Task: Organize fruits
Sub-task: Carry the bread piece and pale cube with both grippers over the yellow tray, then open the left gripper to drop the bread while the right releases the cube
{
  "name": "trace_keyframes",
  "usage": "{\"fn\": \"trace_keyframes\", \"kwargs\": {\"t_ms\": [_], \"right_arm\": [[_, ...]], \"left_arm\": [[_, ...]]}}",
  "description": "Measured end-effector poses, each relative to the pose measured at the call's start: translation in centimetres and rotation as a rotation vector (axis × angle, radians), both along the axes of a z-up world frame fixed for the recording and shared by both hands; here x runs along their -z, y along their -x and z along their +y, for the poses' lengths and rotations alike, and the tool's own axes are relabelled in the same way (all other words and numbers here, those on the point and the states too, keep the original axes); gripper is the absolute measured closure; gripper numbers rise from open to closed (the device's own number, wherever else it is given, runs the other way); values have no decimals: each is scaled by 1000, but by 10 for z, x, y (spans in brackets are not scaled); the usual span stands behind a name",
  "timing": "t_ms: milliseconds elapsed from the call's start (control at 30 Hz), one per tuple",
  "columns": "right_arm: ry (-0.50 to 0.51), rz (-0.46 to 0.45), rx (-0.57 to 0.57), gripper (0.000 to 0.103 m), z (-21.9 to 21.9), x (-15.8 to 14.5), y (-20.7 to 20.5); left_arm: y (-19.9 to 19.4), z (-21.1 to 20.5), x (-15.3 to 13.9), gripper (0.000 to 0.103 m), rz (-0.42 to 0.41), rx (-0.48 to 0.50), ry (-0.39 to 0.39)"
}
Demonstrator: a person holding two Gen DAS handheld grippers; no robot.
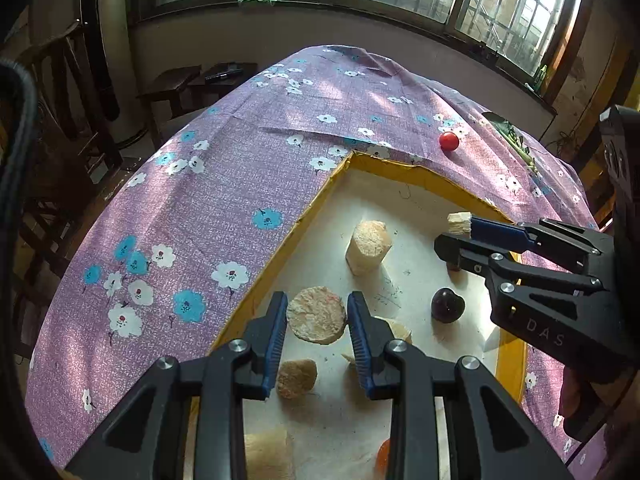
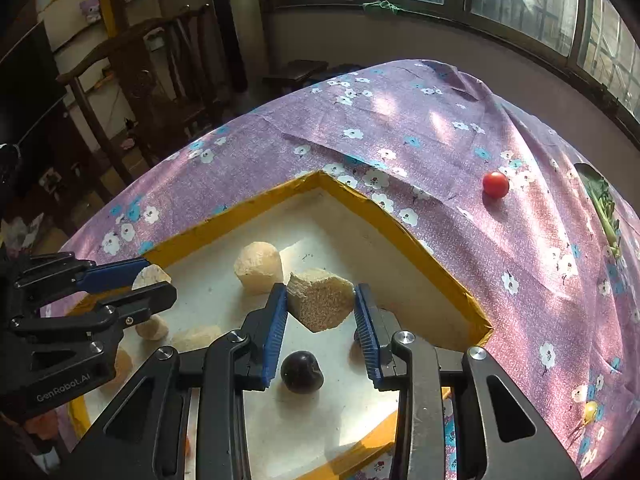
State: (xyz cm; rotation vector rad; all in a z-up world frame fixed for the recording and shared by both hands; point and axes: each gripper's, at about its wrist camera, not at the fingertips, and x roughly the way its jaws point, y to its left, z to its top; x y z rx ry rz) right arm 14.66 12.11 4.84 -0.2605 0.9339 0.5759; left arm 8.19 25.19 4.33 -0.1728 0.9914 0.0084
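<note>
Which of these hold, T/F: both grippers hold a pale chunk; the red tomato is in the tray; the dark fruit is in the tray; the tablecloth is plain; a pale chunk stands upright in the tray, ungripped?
1. Both grippers hold a pale chunk. True: the left gripper clamps a round chunk, and the right gripper clamps a cut chunk.
2. The red tomato is in the tray. False: it sits on the tablecloth, beyond the tray.
3. The dark fruit is in the tray. True.
4. The tablecloth is plain. False: purple with flowers.
5. A pale chunk stands ungripped. True: the upright chunk.
</note>
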Motion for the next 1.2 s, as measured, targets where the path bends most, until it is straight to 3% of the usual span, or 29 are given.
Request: {"fn": "trace_keyframes", "kwargs": {"t_ms": [467, 900, 1200], "right_arm": [[115, 41, -53, 70, 17, 24, -22], [179, 56, -90, 70, 27, 35, -26], [186, 54, -75, 68, 21, 31, -24]], "left_arm": [[-27, 1, 21, 70, 61, 18, 16], [-37, -1, 24, 69, 87, 16, -34], [-35, -4, 23, 53, 92, 22, -29]]}}
